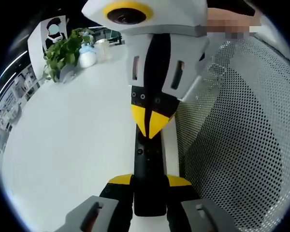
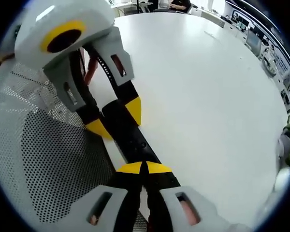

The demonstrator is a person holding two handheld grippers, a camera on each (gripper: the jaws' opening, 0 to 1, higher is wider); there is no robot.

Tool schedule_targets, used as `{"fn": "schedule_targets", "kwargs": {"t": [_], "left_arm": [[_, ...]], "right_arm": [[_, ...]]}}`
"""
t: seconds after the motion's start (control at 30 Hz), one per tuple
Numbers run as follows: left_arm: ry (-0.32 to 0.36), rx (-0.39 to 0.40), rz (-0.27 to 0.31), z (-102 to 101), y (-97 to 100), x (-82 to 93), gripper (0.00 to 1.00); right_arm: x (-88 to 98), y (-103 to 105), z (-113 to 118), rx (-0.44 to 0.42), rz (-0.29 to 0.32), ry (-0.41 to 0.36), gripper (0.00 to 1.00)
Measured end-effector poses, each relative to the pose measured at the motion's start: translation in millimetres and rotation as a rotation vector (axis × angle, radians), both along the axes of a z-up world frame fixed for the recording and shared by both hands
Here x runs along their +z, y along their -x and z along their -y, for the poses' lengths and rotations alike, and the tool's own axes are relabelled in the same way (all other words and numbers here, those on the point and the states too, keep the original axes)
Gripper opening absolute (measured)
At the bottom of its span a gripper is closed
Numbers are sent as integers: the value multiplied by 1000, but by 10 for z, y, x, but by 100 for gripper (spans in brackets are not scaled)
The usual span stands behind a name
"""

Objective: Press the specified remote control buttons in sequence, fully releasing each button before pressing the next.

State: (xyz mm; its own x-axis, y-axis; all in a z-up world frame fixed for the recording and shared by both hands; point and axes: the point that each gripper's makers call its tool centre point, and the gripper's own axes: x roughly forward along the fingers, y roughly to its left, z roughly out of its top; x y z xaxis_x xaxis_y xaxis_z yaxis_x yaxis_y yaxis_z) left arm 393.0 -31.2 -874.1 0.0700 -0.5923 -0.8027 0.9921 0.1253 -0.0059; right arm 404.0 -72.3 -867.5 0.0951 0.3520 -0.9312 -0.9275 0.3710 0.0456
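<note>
In the left gripper view, your left gripper [image 1: 150, 186] clamps the near end of a black remote control [image 1: 148, 169], yellow-tipped jaws set on either side of it at 6 o'clock. The remote runs up toward 12 o'clock over a white table [image 1: 63, 145], beside a perforated mesh chair back [image 1: 241, 145] at 3 o'clock. Your right gripper [image 1: 148, 121] comes down from 12 o'clock, its yellow tips pinched together on the remote's upper face. A potted plant [image 1: 63, 55] stands at 10 o'clock.

In the right gripper view, your right gripper [image 2: 144, 168] at 6 o'clock has its tips closed, touching the remote. The left gripper [image 2: 115, 118] at 10 o'clock grips the remote's far end.
</note>
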Motion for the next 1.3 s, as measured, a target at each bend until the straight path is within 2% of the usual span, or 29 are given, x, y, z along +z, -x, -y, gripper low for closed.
{"fn": "schedule_targets", "kwargs": {"t": [0.5, 0.8, 1.3], "left_arm": [[-5, -1, 0, -3, 1, -1, 25], [-9, 1, -1, -1, -3, -2, 25], [0, 10, -5, 3, -4, 0, 25]], "right_arm": [[3, 4, -3, -20, -15, -12, 0], [2, 3, -5, 6, 2, -6, 0], [-2, -4, -5, 0, -1, -19, 0]]}}
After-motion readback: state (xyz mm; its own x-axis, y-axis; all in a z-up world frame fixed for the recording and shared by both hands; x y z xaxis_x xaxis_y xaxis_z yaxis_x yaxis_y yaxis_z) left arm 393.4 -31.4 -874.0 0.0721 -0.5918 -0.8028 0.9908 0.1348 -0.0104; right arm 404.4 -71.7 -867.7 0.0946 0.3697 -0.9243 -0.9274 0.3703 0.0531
